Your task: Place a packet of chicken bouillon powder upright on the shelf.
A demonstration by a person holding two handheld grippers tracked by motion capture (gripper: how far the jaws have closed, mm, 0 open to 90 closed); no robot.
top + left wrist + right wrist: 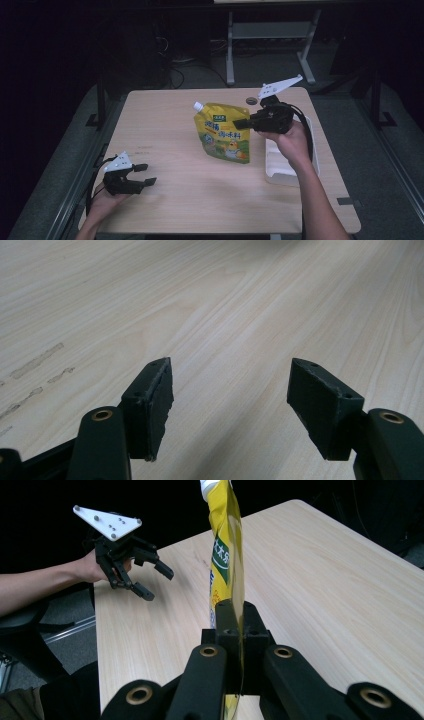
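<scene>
Got my right gripper (239,122) clamped on the yellow pouch's (222,135) edge so it hangs upright—left gripper (145,175), down at 7 o'clock, waits empty, jaws apart.

Black tongs (145,175) with brass-ringed holes, pale three-cornered plates, black cables; arms seemingly bare.

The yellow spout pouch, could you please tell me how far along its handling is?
Done: the right gripper has clamped the yellow spout pouch by its edge. In hand: the pouch hangs upright beside the white tray. Left: setting it down; the left gripper waits open, apart.
</scene>
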